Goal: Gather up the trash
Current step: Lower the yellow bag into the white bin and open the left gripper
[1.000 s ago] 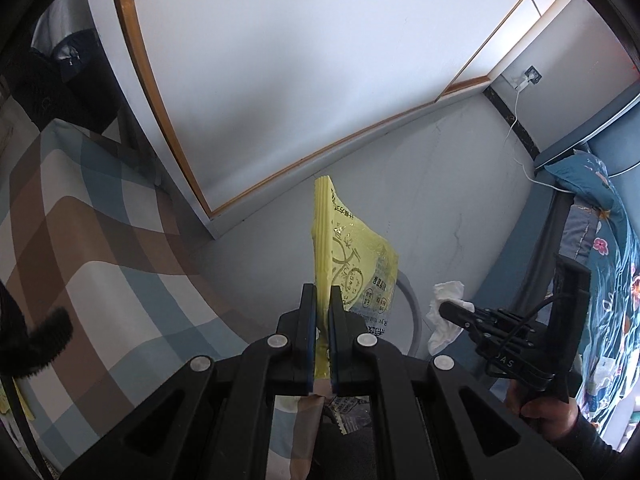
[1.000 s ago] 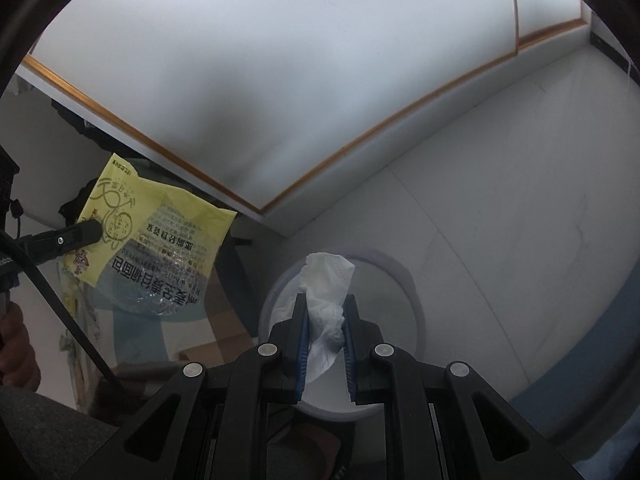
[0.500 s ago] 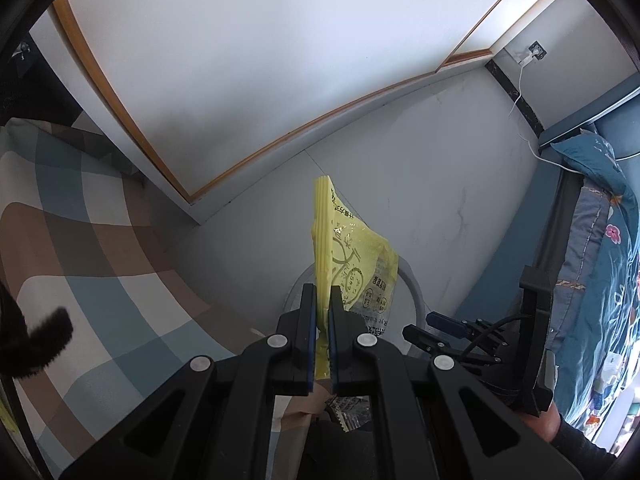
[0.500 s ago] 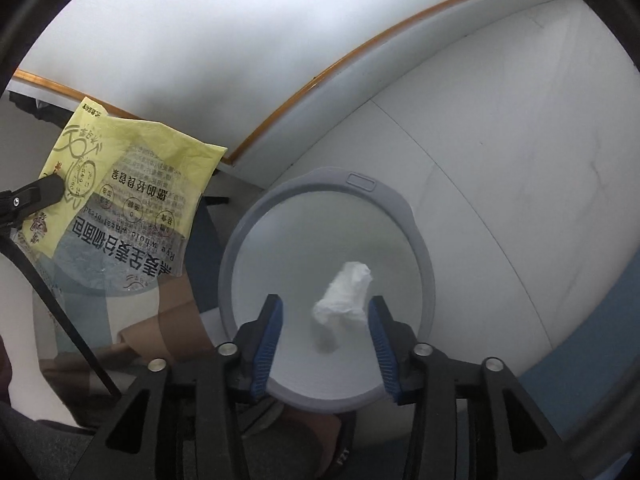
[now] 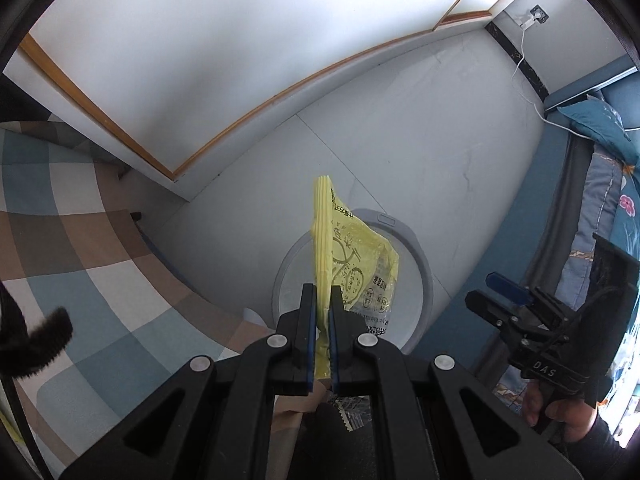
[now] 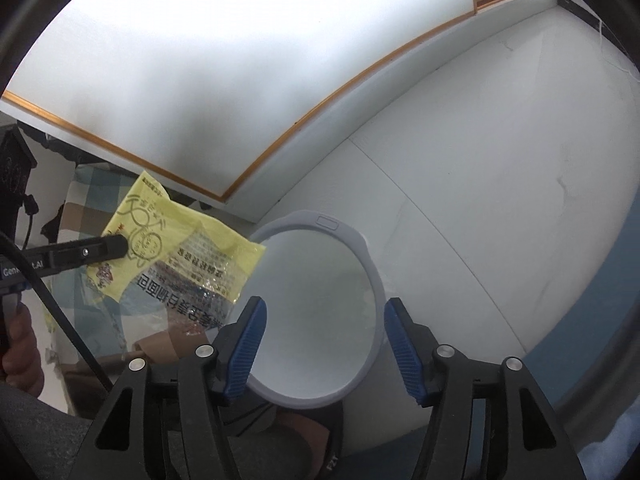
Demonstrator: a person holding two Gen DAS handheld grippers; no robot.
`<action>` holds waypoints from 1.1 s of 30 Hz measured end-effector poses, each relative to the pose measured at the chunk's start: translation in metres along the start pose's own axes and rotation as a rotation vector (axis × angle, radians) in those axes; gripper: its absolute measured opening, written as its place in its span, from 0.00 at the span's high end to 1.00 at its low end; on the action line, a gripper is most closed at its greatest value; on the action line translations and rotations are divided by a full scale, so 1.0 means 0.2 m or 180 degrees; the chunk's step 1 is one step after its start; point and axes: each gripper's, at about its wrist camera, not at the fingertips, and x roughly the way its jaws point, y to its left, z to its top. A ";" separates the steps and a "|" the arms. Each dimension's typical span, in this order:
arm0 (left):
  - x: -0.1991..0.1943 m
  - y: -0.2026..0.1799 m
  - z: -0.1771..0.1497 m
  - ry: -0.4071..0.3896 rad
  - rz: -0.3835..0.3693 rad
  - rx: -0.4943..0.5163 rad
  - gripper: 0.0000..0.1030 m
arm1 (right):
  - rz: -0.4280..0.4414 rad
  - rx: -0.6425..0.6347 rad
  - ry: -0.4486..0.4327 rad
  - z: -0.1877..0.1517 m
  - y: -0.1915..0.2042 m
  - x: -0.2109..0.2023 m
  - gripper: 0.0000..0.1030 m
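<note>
Left wrist view: left gripper (image 5: 323, 300) pinches the yellow wrapper (image 5: 352, 260) (long axis upright), bin (image 5: 420, 264) mouth at one o'clock; right gripper (image 6: 322, 328) jaws opening, empty.

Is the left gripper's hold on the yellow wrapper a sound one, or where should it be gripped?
Sound, I think. The left gripper is shut on the yellow wrapper at its flat sealed edge, jaws across the thin side. The limp, crinkly body hangs free beside the bin, so pinching that edge from the side suits it best.
</note>
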 end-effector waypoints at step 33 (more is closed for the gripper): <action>-0.34 0.20 -0.18 -0.0645 0.0192 -0.0447 0.39 | 0.0206 -0.0076 -0.0200 0.06 -0.01 -0.19 0.16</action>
